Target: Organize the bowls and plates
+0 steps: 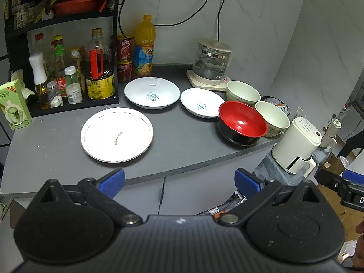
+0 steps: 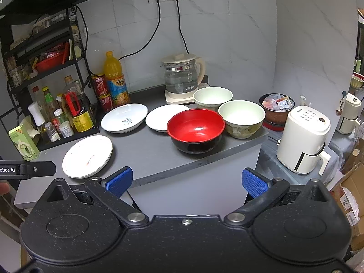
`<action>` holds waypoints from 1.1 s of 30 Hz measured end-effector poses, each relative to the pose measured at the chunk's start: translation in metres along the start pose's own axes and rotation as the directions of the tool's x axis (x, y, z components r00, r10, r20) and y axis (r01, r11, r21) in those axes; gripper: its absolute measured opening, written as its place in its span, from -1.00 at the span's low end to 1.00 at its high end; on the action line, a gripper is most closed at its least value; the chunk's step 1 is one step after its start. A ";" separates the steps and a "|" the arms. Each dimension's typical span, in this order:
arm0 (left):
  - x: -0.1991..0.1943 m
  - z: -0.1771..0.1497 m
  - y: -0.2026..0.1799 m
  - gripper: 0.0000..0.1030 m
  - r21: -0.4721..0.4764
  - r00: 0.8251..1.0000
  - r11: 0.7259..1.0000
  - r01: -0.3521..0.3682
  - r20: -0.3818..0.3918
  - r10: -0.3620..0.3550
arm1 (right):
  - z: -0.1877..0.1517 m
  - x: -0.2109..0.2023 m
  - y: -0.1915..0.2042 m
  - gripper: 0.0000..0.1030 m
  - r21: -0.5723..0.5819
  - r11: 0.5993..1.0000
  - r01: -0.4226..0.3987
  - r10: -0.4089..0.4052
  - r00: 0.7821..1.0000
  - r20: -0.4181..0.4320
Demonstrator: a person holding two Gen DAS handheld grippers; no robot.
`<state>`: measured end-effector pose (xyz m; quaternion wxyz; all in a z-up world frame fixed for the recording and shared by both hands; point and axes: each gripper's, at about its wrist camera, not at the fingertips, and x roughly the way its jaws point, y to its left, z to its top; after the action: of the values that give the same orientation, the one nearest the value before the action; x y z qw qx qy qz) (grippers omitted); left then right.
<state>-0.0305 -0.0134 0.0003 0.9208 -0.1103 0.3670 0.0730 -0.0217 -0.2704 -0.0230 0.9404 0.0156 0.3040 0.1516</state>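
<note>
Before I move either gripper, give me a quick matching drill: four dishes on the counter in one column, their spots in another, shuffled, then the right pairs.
Things:
1. red bowl
2. flat plate
3. deep plate with a blue mark
4. glass kettle

Places:
A. back of the counter, on a cream base
B. counter's front edge, beside a pale green bowl
C. just in front of the orange juice bottle
D. nearest the green carton

Pairs: 1-B, 2-D, 3-C, 4-A
</note>
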 end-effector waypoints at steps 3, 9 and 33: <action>-0.002 -0.001 0.000 0.98 0.001 1.000 1.000 -0.004 0.004 0.004 | 0.000 0.000 0.001 1.00 0.001 1.000 -0.005 0.005 1.000 -0.003; -0.004 -0.002 0.005 0.98 -0.006 1.000 1.000 -0.007 0.002 0.007 | 0.001 -0.002 0.002 1.00 -0.001 1.000 -0.008 0.008 1.000 0.000; -0.008 -0.001 0.001 0.98 0.009 1.000 1.000 -0.020 -0.002 0.020 | 0.000 -0.003 -0.003 1.00 0.001 1.000 -0.011 0.011 1.000 -0.001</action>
<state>-0.0375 -0.0130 0.0047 0.9201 -0.1023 0.3693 0.0805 -0.0232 -0.2744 -0.0213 0.9394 0.0178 0.3046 0.1563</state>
